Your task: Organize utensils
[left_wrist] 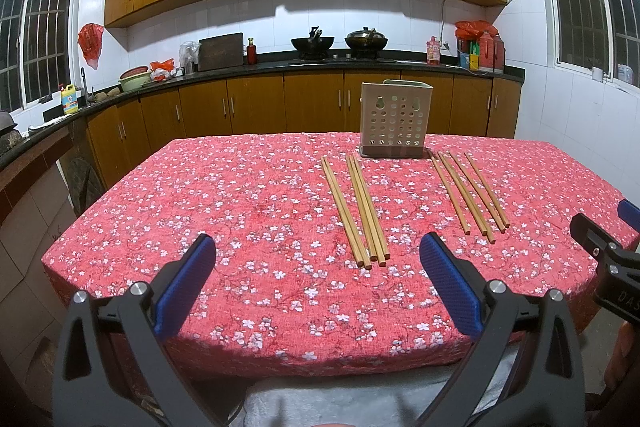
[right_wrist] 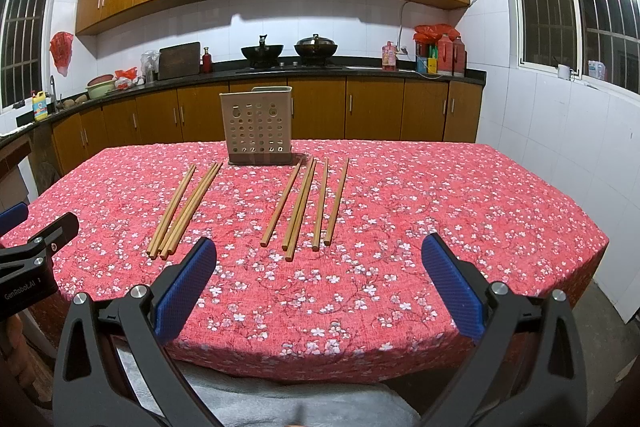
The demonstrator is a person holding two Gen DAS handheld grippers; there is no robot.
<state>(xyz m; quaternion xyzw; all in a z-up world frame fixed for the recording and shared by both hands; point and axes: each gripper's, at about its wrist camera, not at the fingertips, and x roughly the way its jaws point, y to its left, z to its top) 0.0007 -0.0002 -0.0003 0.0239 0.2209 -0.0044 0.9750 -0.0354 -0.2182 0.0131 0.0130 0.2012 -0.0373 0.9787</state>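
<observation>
Wooden chopsticks [right_wrist: 304, 203] all lie on my bench [right_wrist: 440, 227]; beige perforated holder [right_wrist: 258, 125] unfilled; both claws [left_wrist: 316, 279] [right_wrist: 318, 281] wide open, empty.

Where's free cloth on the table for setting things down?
Free: the whole left part of the table, left of the left chopsticks; the right part beyond the right chopsticks; the near strip ahead of both tongs. Narrow lane between the two bunches. Crowded: in front of the holder.

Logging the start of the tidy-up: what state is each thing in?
Left gripper: open, empty.
Right gripper: open, empty.
Beige perforated plastic utensil holder: upright, nothing visible sticking out.
Left group of wooden chopsticks: flat on cloth.
Right group of wooden chopsticks: flat on cloth.
</observation>
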